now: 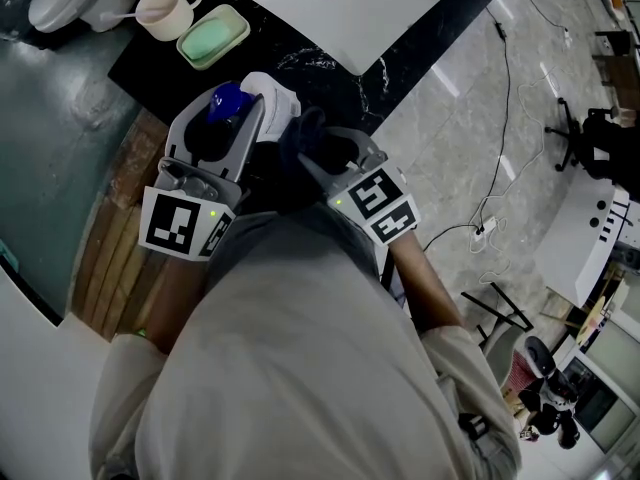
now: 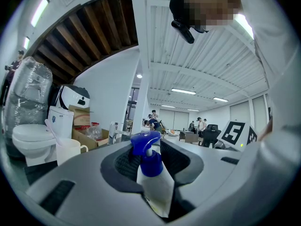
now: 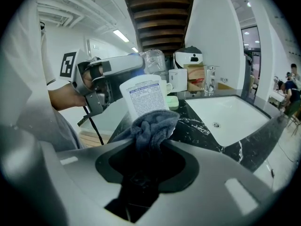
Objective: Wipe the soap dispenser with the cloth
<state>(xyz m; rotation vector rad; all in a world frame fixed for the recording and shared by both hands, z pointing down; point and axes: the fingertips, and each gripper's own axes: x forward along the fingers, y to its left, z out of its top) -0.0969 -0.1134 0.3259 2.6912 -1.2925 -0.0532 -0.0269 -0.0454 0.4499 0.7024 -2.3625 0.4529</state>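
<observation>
- Blue-capped white soap dispenser (image 2: 155,185) stands clamped between the jaws of the left gripper (image 2: 151,161), near the corner of the black marble counter (image 1: 330,73)
- Grey cloth (image 3: 153,126) is pinched in the right gripper (image 3: 149,157), its bunched end against the dispenser's labelled side
- White sink (image 3: 225,117) lies beyond; a cup (image 1: 165,10) and green soap dish (image 1: 213,36) sit farther along the counter

Black marble counter (image 1: 425,43) w/ white sink (image 1: 350,13), grey tile floor (image 1: 470,138), strip lights (image 2: 183,92) overhead
</observation>
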